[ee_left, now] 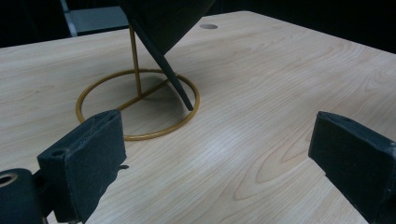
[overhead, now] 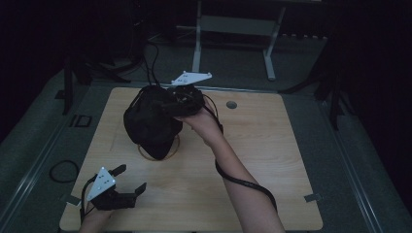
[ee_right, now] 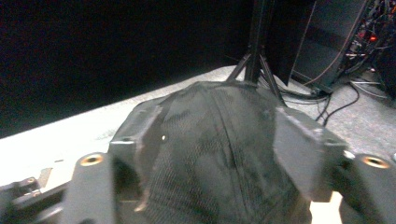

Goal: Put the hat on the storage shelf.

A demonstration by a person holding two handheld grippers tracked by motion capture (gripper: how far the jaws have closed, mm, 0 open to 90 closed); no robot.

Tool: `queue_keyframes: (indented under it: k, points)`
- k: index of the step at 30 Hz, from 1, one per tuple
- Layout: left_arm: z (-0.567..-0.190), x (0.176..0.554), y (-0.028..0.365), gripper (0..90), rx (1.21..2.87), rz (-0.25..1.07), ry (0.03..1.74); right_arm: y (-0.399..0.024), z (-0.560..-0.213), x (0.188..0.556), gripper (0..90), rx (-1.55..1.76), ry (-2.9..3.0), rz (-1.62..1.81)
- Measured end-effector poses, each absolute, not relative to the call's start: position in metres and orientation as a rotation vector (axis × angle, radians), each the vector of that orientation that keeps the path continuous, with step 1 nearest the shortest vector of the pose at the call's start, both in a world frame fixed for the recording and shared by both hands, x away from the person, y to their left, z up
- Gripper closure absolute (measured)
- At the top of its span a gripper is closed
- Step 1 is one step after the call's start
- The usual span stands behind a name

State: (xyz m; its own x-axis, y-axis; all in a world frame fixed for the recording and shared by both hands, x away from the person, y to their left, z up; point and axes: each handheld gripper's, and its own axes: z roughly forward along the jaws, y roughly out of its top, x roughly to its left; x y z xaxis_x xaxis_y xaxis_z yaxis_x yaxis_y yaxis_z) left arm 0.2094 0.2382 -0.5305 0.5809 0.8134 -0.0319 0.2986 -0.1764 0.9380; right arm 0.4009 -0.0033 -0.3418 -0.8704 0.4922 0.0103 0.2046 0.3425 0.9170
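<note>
Black cap (overhead: 150, 124) sits atop a gold wire stand (ee_left: 137, 100) near the table's (overhead: 272, 160) far left. The right claw (overhead: 182, 97) straddles its crown, jaws spread, not clearly pressing. The left claw (overhead: 127, 183), jaws spread, rests at the near-left corner, holding nothing.
</note>
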Motion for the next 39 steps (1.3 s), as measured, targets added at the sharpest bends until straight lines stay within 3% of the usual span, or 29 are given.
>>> queue_keyframes:
  k: [2,3,7,39]
  points:
    - [-0.532,0.21,0.237,4.2,1.744,0.603,0.925,-0.008,-0.344,0.4,27.2,0.639,2.338,1.559]
    - [-0.533,0.21,0.237,4.2,1.743,0.599,0.929,-0.013,-0.347,0.398,18.0,0.622,2.346,1.581]
    - [-0.535,0.21,0.236,4.2,1.746,0.594,0.933,-0.023,-0.356,0.393,14.2,0.614,2.366,1.588]
    - [-0.543,0.21,0.236,3.3,1.745,0.577,0.936,-0.067,-0.412,0.347,13.6,0.505,2.383,1.557]
